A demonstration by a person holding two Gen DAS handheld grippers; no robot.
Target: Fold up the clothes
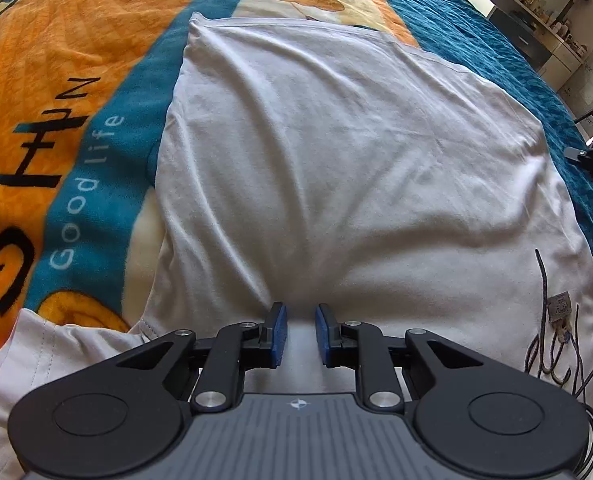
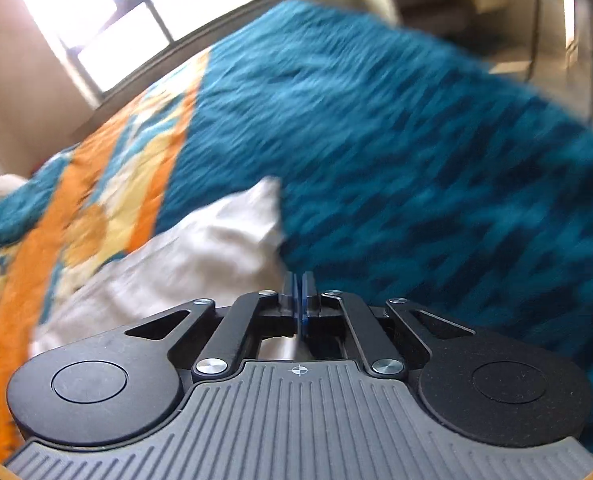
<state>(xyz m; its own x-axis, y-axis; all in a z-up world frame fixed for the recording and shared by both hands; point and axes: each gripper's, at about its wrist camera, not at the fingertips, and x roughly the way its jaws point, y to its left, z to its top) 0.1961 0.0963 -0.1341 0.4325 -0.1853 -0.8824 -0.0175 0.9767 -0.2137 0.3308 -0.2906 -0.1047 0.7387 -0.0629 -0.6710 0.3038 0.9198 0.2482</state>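
Note:
A white T-shirt [image 1: 336,160] lies spread on the teal and orange blanket [image 1: 76,80], with a sleeve at the lower left and a printed design [image 1: 556,320] at the lower right. My left gripper [image 1: 300,312] hovers over the shirt's near part with its blue pads a little apart and nothing between them. In the blurred right wrist view, my right gripper [image 2: 298,284] has its pads pressed together at the shirt's edge [image 2: 200,248]. I cannot tell whether cloth is pinched between them.
The blanket [image 2: 416,160] covers a bed. A window [image 2: 136,8] is beyond the bed's far end. Shelves and furniture [image 1: 536,12] stand at the bed's right side. A black stand [image 1: 592,156] sits at the right edge.

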